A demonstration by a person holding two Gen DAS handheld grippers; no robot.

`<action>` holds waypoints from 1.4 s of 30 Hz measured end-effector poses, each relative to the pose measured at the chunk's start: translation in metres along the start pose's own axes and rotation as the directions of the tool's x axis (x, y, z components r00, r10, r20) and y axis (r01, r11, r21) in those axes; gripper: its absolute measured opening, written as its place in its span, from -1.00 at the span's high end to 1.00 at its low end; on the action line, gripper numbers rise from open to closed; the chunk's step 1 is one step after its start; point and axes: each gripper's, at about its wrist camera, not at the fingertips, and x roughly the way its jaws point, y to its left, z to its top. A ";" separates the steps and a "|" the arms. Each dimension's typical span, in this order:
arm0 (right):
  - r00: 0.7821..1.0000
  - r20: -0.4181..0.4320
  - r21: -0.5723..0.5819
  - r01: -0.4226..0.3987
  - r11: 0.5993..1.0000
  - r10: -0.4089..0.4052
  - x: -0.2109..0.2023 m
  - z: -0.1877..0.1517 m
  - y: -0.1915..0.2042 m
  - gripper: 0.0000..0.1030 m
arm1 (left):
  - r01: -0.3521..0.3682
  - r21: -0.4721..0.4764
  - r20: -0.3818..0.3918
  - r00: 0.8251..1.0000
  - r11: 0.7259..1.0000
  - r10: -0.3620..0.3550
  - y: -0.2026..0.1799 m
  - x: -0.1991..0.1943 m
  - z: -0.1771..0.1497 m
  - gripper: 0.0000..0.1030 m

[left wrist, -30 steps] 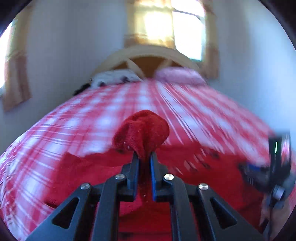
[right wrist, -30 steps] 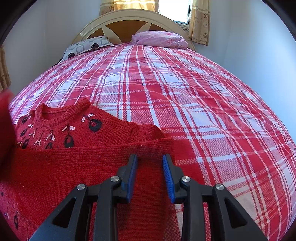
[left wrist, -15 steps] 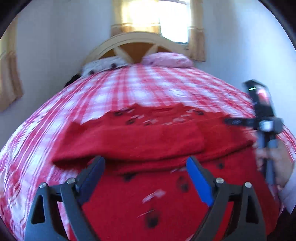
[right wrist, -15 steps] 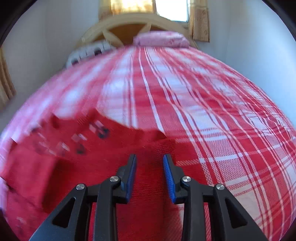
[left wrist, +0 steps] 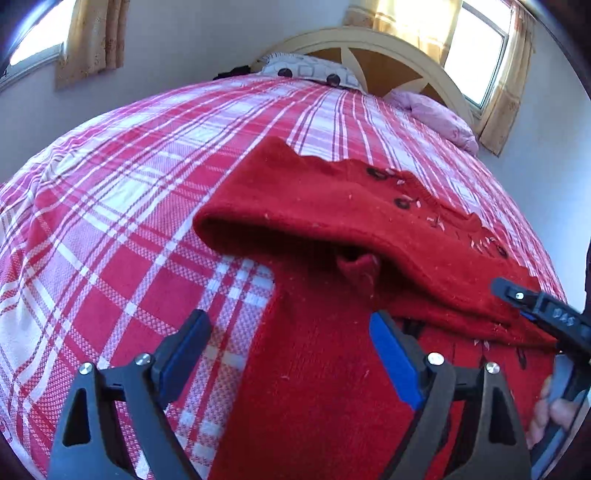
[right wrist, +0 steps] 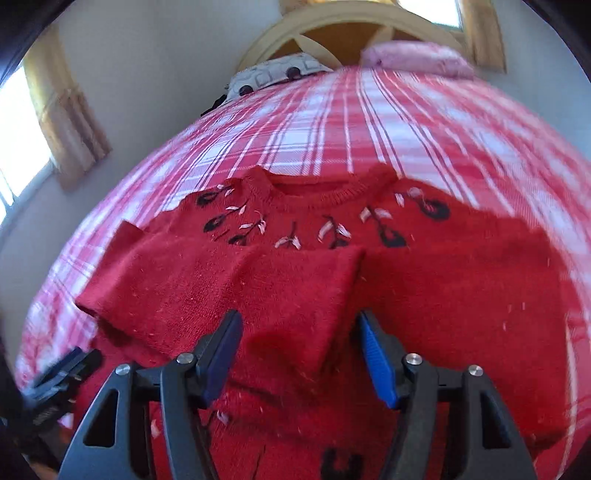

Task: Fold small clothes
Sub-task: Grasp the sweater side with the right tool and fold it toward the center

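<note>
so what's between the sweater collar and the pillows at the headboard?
Only bare plaid bedspread, seen in the right wrist view: nothing lies on it between the red sweater collar and the patterned pillow or pink pillow.

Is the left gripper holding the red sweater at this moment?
No. The left gripper has its jaws wide apart above the red sweater, with no fabric pinched between its blue pads.

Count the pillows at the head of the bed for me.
2. A white pillow with dark circles lies on the left by the headboard, and a pink pillow lies on the right. Anything behind them would be hidden.
</note>
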 end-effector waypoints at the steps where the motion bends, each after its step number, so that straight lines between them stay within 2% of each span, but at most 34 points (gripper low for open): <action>1: 1.000 -0.006 -0.017 0.008 1.000 -0.008 0.001 0.001 0.002 0.28 | -0.002 -0.005 0.000 1.000 1.000 0.002 -0.002 0.001 0.002 -0.78; 2: 1.000 -0.019 -0.027 0.004 1.000 -0.005 0.004 0.001 0.003 0.70 | -0.003 -0.007 -0.002 1.000 1.000 0.003 -0.003 0.002 0.005 -0.78; 3: 0.999 -0.036 -0.033 -0.012 0.999 0.011 0.007 0.003 0.005 0.75 | 0.001 -0.007 -0.002 1.000 1.000 -0.001 -0.003 0.003 0.009 -0.78; 6: 0.999 -0.039 -0.043 -0.024 0.999 0.023 0.007 0.004 0.001 0.80 | -0.011 -0.023 0.012 1.000 1.000 0.011 0.001 0.006 0.020 -0.78; 7: 0.999 -0.037 -0.035 -0.033 0.999 0.031 0.004 0.007 0.001 0.82 | -0.037 -0.035 -0.017 0.999 0.999 0.036 0.002 0.017 0.023 -0.78; 8: 0.999 -0.018 -0.030 -0.041 0.999 0.041 -0.003 0.011 0.000 0.82 | -0.057 -0.045 -0.051 0.997 0.997 0.055 0.004 0.024 0.024 -0.78; 12: 0.993 0.105 -0.075 -0.049 0.996 0.056 -0.042 0.040 0.009 0.83 | -0.089 -0.041 -0.036 0.996 0.995 0.087 0.002 0.023 0.022 -0.78; 16: 0.973 0.218 -0.102 -0.054 0.993 0.075 -0.088 0.073 0.012 0.83 | -0.098 -0.056 -0.036 0.995 0.994 0.096 0.005 0.024 0.023 -0.78; 19: 0.962 0.252 -0.099 -0.084 0.992 0.106 -0.112 0.079 0.002 0.83 | -0.094 -0.064 -0.037 0.995 0.993 0.092 0.007 0.024 0.023 -0.78; 22: 0.958 0.278 -0.101 -0.038 0.994 0.065 -0.124 0.068 -0.015 0.82 | -0.092 -0.089 -0.035 0.995 0.992 0.089 0.010 0.023 0.024 -0.80; 25: 0.969 0.245 -0.050 0.003 0.999 0.009 -0.112 0.047 -0.042 0.83 | -0.089 -0.126 -0.023 0.996 0.988 0.087 0.014 0.021 0.024 -0.80; 29: 0.980 0.177 -0.010 0.095 0.995 -0.091 -0.084 0.018 -0.073 0.83 | -0.106 -0.128 -0.021 0.994 0.986 0.104 0.013 0.022 0.024 -0.80; 33: 0.988 0.118 0.059 0.094 0.994 -0.100 -0.065 -0.002 -0.097 0.83 | -0.106 -0.132 -0.024 0.994 0.986 0.104 0.014 0.023 0.024 -0.80; 38: 0.993 0.056 0.082 0.096 0.992 -0.101 -0.047 -0.015 -0.106 0.82 | -0.109 -0.128 -0.023 0.994 0.986 0.107 0.014 0.023 0.023 -0.80; 42: 0.997 0.051 0.101 0.055 0.993 -0.060 -0.045 -0.014 -0.114 0.80 | -0.115 -0.114 -0.026 0.993 0.987 0.112 0.012 0.024 0.023 -0.80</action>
